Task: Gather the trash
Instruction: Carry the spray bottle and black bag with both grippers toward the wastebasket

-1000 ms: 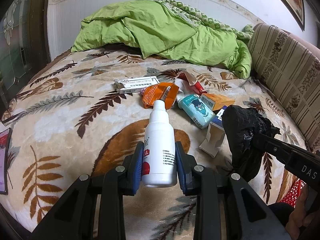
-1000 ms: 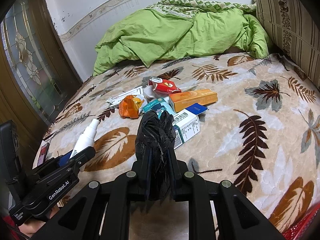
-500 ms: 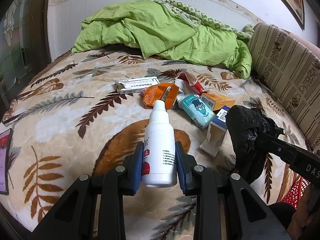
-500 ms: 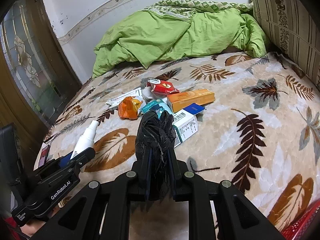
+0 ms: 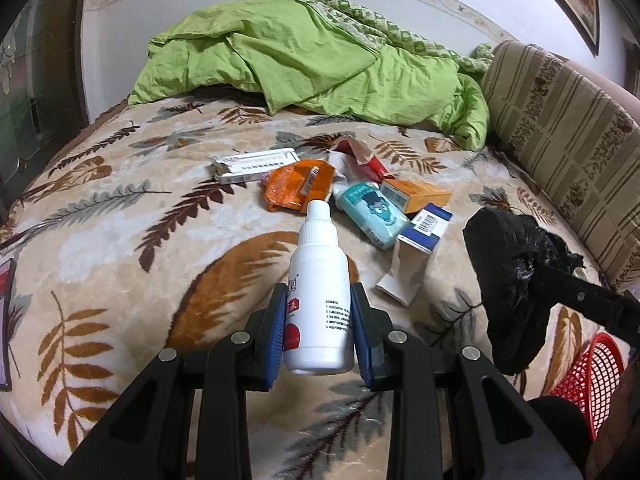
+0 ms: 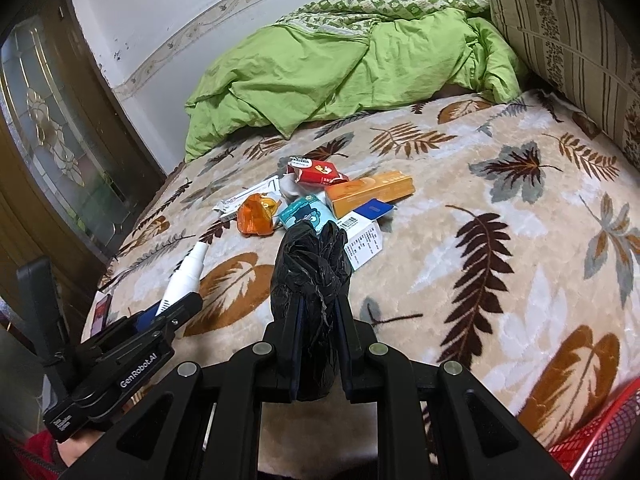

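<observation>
My left gripper (image 5: 319,312) is shut on a white plastic bottle (image 5: 319,280), cap pointing away, held above the leaf-patterned blanket (image 5: 120,240). The same white bottle (image 6: 185,276) shows at the left of the right wrist view. My right gripper (image 6: 316,312) is shut on a crumpled black plastic bag (image 6: 310,264); in the left wrist view that black bag (image 5: 512,280) hangs at the right. Beyond both lies a heap of trash: an orange wrapper (image 5: 298,186), a teal packet (image 5: 370,214), an orange box (image 5: 418,196), a white-and-blue box (image 5: 416,252), a red packet (image 6: 320,172) and a flat white box (image 5: 254,162).
A rumpled green duvet (image 5: 312,64) fills the far end of the bed. A striped headboard cushion (image 5: 568,152) runs along the right. A red mesh basket (image 5: 592,372) sits at the lower right, beside the bed. A phone (image 5: 5,320) lies at the left edge.
The right gripper with the black bag has shifted a little to the right, away from the boxes. The left gripper and its bottle have held still.
</observation>
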`<control>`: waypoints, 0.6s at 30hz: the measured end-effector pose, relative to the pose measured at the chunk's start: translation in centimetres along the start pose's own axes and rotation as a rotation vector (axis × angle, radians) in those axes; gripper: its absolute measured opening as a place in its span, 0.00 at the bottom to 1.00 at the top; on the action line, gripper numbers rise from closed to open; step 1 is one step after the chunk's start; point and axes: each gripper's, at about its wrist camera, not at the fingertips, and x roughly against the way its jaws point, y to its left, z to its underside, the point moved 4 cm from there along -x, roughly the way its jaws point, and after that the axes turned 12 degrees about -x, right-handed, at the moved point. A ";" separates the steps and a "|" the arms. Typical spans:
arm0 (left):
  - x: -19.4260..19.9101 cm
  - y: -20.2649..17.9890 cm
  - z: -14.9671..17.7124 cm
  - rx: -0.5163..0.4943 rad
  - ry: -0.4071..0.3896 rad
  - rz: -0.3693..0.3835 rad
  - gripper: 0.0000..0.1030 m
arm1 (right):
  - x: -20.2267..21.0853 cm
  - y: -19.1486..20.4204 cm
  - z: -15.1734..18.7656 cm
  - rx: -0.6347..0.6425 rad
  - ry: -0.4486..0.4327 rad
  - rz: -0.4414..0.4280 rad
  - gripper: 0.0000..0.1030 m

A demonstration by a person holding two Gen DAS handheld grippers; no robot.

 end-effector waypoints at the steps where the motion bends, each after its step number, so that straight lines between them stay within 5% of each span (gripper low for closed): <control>1: 0.0 -0.2 0.0 -0.003 0.004 0.009 0.28 | 0.3 0.0 -0.1 -0.001 -0.002 -0.002 0.15; 18: 2.2 -6.9 -1.2 -0.127 -0.004 0.164 0.28 | 6.5 -5.4 -0.7 -0.125 -0.046 0.038 0.15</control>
